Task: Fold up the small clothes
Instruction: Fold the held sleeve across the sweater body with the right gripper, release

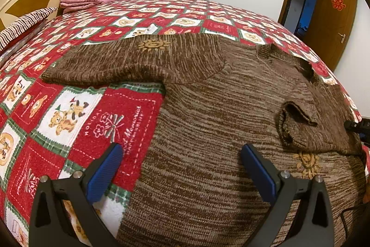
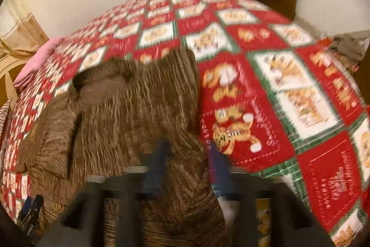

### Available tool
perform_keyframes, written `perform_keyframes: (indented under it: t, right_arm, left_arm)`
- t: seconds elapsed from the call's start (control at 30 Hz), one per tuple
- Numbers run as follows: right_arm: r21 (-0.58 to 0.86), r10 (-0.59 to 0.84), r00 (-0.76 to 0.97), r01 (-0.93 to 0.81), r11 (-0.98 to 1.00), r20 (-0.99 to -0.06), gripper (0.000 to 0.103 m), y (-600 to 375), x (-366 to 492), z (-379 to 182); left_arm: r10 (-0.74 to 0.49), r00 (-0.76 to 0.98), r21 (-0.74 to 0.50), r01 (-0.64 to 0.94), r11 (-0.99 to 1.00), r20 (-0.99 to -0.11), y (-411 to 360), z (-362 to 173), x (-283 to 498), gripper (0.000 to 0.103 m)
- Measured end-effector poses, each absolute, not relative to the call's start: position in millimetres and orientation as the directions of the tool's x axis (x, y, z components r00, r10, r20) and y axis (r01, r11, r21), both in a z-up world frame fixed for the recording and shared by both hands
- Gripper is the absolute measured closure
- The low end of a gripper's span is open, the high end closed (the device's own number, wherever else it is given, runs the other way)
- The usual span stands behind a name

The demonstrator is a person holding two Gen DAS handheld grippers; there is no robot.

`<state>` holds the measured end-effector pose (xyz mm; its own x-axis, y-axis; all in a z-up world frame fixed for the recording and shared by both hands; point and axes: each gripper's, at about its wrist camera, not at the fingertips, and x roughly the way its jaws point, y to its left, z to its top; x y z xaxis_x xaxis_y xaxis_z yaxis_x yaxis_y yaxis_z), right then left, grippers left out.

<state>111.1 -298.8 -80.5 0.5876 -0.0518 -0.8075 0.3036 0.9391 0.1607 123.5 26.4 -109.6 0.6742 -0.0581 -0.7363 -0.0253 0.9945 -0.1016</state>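
Both hand-held grippers, left (image 1: 181,168) and right (image 2: 189,163), gape over sweater (image 1: 208,119) edges

Sweater (image 1: 208,108) on bedspread (image 1: 97,112)

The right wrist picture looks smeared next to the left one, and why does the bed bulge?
Right wrist view: motion blur smears the quilt and sweater. Left wrist view: sharp, knit and bear prints crisp. Both: fisheye lenses bow the flat bed into a dome, dark corners.

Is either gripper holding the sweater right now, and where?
The left gripper is open above the sweater, holding nothing. The right gripper is blurred with its fingers at the sweater's edge; a grip cannot be told.
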Motion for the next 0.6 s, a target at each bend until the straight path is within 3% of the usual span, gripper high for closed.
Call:
perform_keyframes:
  t: [0.07, 0.27, 0.4, 0.47, 0.5, 0.53, 0.6]
  right_arm:
    - [0.182, -0.028, 0.605, 0.283, 0.942, -0.796, 0.093, -301, 109, -77]
    - [0.166, -0.153, 0.605, 0.439, 0.883, -0.781, 0.094, -338, 98, -80]
    - [0.177, -0.113, 0.623, 0.385, 0.906, -0.774, 0.094, -343, 89, -74]
    - [0.068, -0.292, 0.592, 0.509, 0.858, -0.751, 0.094, -341, 77, -55]
    - [0.082, -0.327, 0.641, 0.522, 0.849, -0.694, 0.094, -335, 67, -41]
    - [0.111, -0.293, 0.707, 0.465, 0.879, -0.644, 0.094, -323, 63, -32]
    - [0.085, -0.184, 0.744, 0.308, 0.948, -0.642, 0.094, -288, 70, -25]
  left_arm:
    - [-0.056, 0.673, -0.099, -0.026, 0.995, -0.737, 27, -110, 123, 0.000]
    - [-0.052, 0.672, -0.094, -0.026, 0.995, -0.738, 26, -110, 123, 0.000]
    - [-0.054, 0.673, -0.096, -0.026, 0.995, -0.738, 26, -110, 123, 0.000]
    - [-0.054, 0.673, -0.096, -0.026, 0.995, -0.738, 26, -110, 123, 0.000]
    - [-0.054, 0.673, -0.096, -0.026, 0.995, -0.738, 26, -110, 123, 0.000]
    - [-0.053, 0.672, -0.096, -0.026, 0.995, -0.738, 26, -110, 123, 0.000]
    - [-0.053, 0.672, -0.095, -0.026, 0.995, -0.738, 26, -110, 123, 0.000]
